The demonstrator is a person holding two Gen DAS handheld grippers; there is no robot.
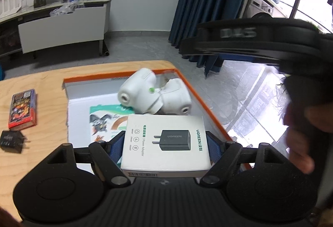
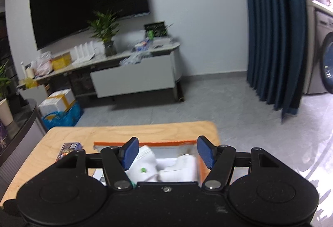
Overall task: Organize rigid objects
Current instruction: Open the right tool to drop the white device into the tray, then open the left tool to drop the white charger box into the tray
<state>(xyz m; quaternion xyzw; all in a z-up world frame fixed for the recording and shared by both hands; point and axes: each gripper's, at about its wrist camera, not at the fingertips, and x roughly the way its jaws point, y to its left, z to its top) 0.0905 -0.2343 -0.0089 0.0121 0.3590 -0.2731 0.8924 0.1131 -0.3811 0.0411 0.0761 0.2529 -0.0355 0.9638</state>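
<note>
Your left gripper [image 1: 165, 143] pinches a white power adapter box [image 1: 164, 144] between its blue pads, holding it over the near end of the orange-rimmed tray [image 1: 199, 98] on the wooden table [image 1: 41, 89]. Inside the tray, two white plug-shaped devices [image 1: 154, 93] lie touching at the far end, a printed leaflet [image 1: 106, 120] beside them. Your right gripper [image 2: 167, 154] hangs above the tray, jaws spread and empty; a red card box [image 1: 22, 109] and a black charger [image 1: 11, 140] sit left of the tray.

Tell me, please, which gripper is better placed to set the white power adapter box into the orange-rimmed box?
Left. The left gripper already holds the power adapter box between its pads, over the orange-rimmed box. The right gripper is open and empty.
</note>
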